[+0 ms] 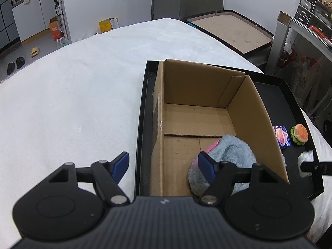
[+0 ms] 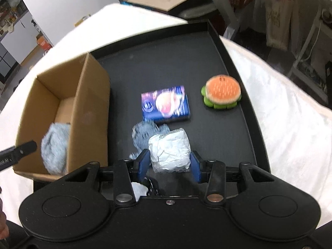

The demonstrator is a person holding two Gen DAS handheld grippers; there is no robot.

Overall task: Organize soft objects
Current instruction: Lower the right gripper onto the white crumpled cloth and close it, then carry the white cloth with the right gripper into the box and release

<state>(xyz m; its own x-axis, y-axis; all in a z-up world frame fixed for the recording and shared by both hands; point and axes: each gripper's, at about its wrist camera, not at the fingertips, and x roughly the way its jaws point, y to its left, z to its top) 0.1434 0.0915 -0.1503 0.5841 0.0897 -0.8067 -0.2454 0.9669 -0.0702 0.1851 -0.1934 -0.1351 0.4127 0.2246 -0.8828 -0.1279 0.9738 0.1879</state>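
Note:
My right gripper [image 2: 170, 155] is shut on a white crinkled bundle [image 2: 170, 147], held just above the black tray [image 2: 166, 62]; the picture is blurred by motion. A grey-blue fuzzy piece [image 2: 144, 133] lies under it. On the tray beyond it are a blue packet [image 2: 166, 104] and a plush burger [image 2: 222, 92]. An open cardboard box [image 1: 249, 114] stands in the tray's left part with a light-blue fluffy item [image 1: 234, 151] inside. My left gripper [image 1: 163, 155] hangs open over the box's left wall, nothing between its fingers.
The tray sits on a table under a white fleecy cloth [image 1: 72, 103], bare to the left of the box. Behind the table are a flat board [image 1: 228, 29] and a shelf unit [image 1: 311, 20]. Another white scrap [image 2: 139, 188] shows under my right gripper.

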